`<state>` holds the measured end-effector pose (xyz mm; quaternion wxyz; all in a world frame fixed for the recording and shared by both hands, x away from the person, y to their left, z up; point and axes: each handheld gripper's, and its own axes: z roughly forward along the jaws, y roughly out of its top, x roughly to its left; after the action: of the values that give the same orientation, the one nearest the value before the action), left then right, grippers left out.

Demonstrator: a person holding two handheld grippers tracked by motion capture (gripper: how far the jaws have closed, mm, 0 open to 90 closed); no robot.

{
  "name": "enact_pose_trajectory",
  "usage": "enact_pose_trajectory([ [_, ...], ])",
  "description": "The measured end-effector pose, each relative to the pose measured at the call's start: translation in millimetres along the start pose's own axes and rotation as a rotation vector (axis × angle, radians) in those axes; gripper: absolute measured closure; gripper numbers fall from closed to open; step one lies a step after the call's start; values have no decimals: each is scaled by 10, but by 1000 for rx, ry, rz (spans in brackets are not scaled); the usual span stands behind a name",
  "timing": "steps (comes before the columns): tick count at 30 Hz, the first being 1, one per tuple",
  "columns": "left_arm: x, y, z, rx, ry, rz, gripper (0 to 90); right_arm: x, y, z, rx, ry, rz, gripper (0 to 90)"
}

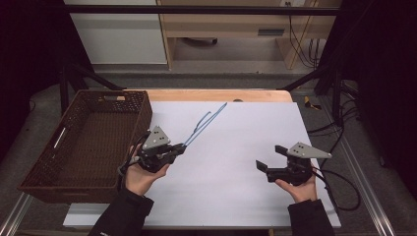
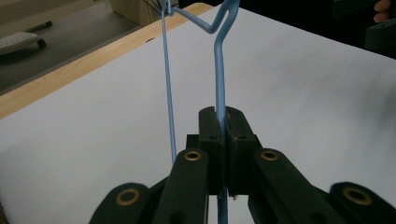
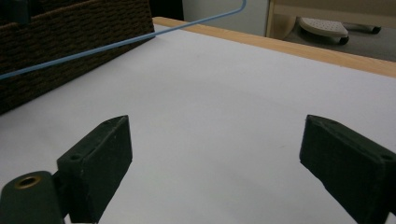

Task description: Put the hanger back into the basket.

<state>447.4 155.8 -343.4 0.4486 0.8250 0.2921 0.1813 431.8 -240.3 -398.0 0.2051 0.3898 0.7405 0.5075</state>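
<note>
A thin blue wire hanger (image 1: 204, 123) is held up off the white table sheet (image 1: 236, 147), slanting away toward the far edge. My left gripper (image 1: 182, 147) is shut on its near end. In the left gripper view the pads clamp one blue wire (image 2: 219, 93), and a second strand runs just to their left. My right gripper (image 1: 268, 158) hovers at the right of the sheet, jaws wide apart with nothing between them. In the right gripper view its fingers (image 3: 100, 163) frame bare sheet, with the hanger (image 3: 121, 43) crossing far off.
A dark brown woven basket (image 1: 34, 177) stands at the left edge of the table, right beside my left hand; it appears again as the basket (image 3: 70, 37) in the right gripper view. Beyond the sheet runs the wooden table edge (image 1: 221, 94). Cables (image 1: 339, 182) trail right.
</note>
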Motion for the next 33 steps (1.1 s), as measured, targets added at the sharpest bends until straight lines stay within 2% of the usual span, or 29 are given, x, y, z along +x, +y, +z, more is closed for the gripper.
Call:
enact_pose_trajectory([
  [5,24,54,-52,6,-21,9,870,-2,-21,-27,25,-17,-9,69],
  [8,36,92,-91,12,-24,14,870,2,-18,-52,17,-21,-8,63],
  [13,59,164,-188,24,-13,26,870,8,-29,-71,26,-22,-9,45],
  [16,99,227,-257,32,-17,34,870,18,-37,-69,31,-14,-26,36],
  [19,137,277,-328,45,-1,42,870,27,-43,-76,34,-18,-26,31],
  [26,299,350,-487,58,-3,28,870,37,-49,-92,38,-18,-28,28],
  [33,506,348,-652,82,31,22,870,38,-51,-86,37,-18,-31,28],
])
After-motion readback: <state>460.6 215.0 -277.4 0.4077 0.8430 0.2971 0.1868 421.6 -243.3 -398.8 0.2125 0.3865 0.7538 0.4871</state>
